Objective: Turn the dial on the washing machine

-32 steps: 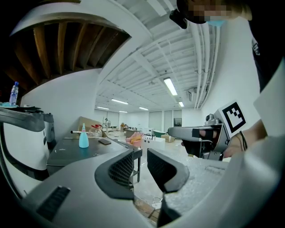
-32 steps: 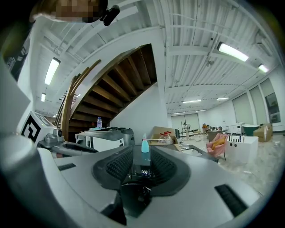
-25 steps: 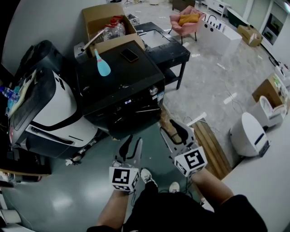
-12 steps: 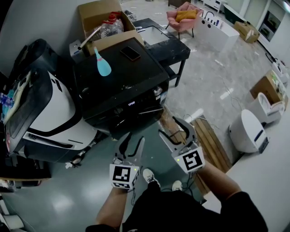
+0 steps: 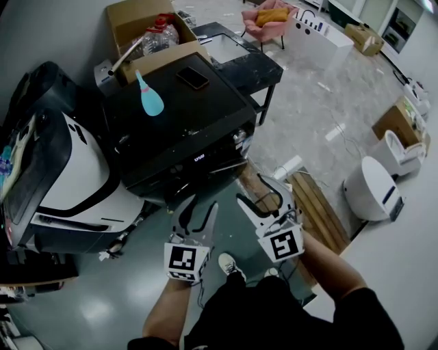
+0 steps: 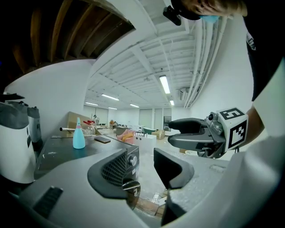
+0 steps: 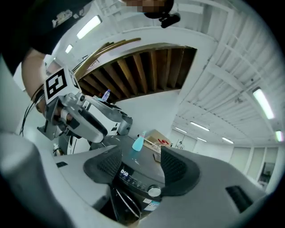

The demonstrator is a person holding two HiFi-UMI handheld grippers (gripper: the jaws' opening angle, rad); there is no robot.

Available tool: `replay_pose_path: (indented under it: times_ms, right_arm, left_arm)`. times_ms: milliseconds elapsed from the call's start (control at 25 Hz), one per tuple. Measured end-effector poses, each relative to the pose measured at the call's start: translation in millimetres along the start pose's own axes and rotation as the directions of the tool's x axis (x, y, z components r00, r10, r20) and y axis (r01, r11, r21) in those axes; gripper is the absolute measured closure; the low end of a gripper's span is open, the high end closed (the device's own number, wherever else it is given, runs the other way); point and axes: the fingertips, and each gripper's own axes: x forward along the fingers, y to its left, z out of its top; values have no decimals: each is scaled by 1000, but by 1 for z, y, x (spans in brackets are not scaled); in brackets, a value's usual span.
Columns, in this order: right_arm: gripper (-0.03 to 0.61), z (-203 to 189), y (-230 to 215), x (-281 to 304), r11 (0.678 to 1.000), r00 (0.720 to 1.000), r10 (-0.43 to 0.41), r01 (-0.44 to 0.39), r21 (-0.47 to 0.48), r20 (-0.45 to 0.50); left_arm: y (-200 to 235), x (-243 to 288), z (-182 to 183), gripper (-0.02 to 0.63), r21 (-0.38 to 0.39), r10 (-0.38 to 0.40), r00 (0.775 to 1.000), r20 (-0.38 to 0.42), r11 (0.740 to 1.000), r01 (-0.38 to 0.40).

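Observation:
The black washing machine (image 5: pixel 185 116) stands ahead of me. Its silver dial (image 5: pixel 239 136) sits at the right end of the front panel, right of the lit display (image 5: pixel 198 158). My left gripper (image 5: pixel 200 205) hovers below the machine's front, its jaws opening with nothing between them. My right gripper (image 5: pixel 254 190) is beside it, lower right of the dial and apart from it, open and empty. In the right gripper view the dial (image 7: pixel 154 192) shows between the jaws, farther off. The left gripper view shows the dial (image 6: pixel 132 160) past its left jaw.
A blue bottle (image 5: pixel 150 99) and a phone (image 5: pixel 191 77) lie on the machine's top. A white and black appliance (image 5: pixel 68 178) stands at its left, a cardboard box (image 5: pixel 137 20) and a black table (image 5: pixel 239 55) behind. A wooden pallet (image 5: pixel 315 205) lies on the floor at right.
Both grippers' jaws have spread wider. Both grippers have edged up toward the machine's front.

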Motion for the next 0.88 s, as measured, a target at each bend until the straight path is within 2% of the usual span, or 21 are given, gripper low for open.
replay_pose_path:
  times_ms: [80, 200, 520, 880]
  right_arm:
    - [302, -15, -5, 2, 991, 996, -33, 43, 124, -80]
    - [302, -24, -13, 6, 978, 989, -60, 85, 191, -133]
    - [301, -45, -30, 14, 959, 984, -68, 110, 261, -166]
    - [301, -89, -39, 42, 955, 981, 15, 42, 293, -191]
  left_arm:
    - [1, 3, 0, 443, 1, -10, 1000, 1, 1000, 10]
    - [2, 7, 0, 443, 2, -25, 1000, 2, 1000, 25]
    - [-2, 19, -5, 443, 5, -32, 999, 20, 999, 32]
    - [-1, 40, -14, 443, -16, 22, 999, -37, 1000, -23]
